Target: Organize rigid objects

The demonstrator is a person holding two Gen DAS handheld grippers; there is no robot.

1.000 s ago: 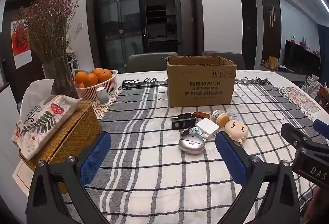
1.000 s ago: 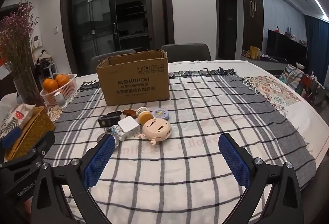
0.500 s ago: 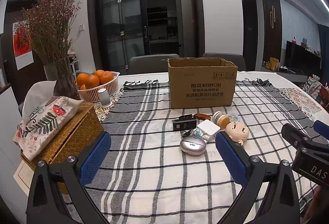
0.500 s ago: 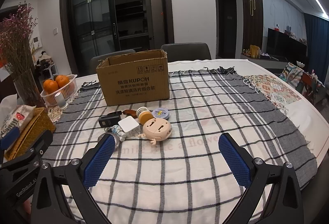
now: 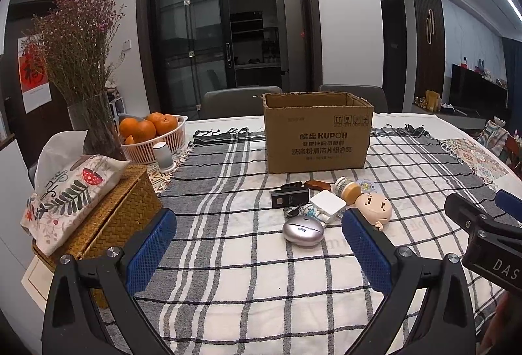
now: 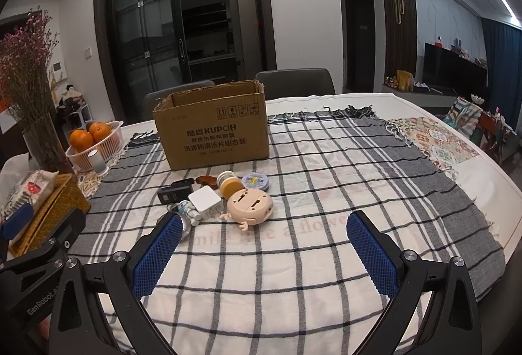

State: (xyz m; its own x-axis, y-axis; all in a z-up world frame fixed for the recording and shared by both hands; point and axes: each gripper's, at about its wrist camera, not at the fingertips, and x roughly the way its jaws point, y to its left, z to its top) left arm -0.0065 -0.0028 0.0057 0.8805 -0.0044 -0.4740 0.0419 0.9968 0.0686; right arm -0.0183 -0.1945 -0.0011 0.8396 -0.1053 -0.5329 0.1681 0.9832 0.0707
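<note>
An open cardboard box [image 5: 318, 133] [image 6: 213, 126] stands on the checked tablecloth. In front of it lies a cluster of small items: a silver oval case [image 5: 302, 233], a white square block [image 5: 328, 204] [image 6: 204, 199], a black device [image 5: 289, 196] [image 6: 174, 191], a tape roll [image 5: 348, 189] [image 6: 228, 183], a round tin [image 6: 255, 182] and a peach doll head [image 5: 373, 208] [image 6: 249, 206]. My left gripper [image 5: 259, 245] is open and empty, short of the cluster. My right gripper [image 6: 266, 245] is open and empty, just before the doll head.
A wicker tissue box [image 5: 98, 218] with a patterned tissue cover sits at the left. Behind it stand a vase of dried flowers [image 5: 81, 61] and a basket of oranges [image 5: 153, 136]. Chairs [image 6: 295, 84] stand behind the table. The table edge curves at the right [image 6: 489, 182].
Both grippers have tilted up slightly, so the table scene sits a little lower in both views. Nothing on the table has moved.
</note>
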